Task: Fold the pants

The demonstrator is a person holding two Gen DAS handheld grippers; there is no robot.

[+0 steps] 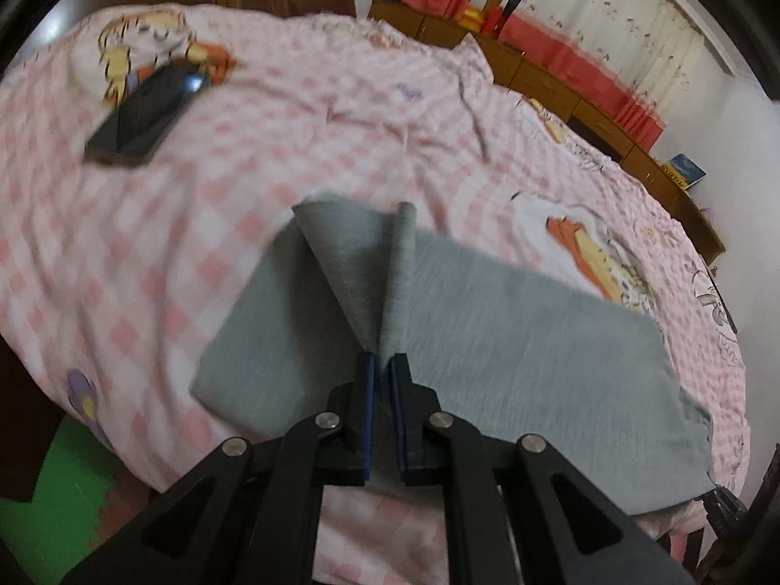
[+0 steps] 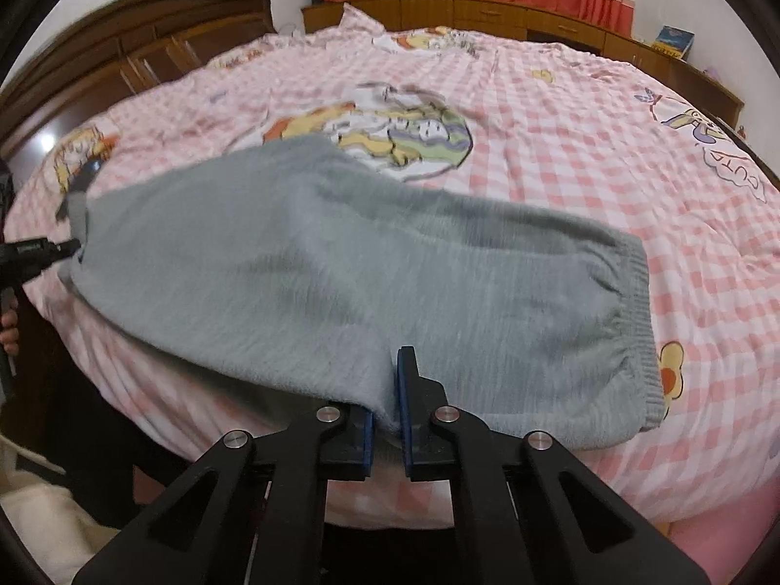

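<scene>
The grey pants (image 2: 341, 263), spread across the bed (image 2: 560, 146), are gripped near the leg end by the clenched left tongs (image 1: 381, 365) and at the near edge by the clenched right tongs (image 2: 387, 419), apparently so that a fold can be carried over.

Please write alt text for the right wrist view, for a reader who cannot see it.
The right gripper pinches the near edge of grey pants spread on a pink checked bedsheet. The left gripper holds the pants' far left end.

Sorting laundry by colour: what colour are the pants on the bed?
Plain grey pants, clearest in the right wrist view.
</scene>
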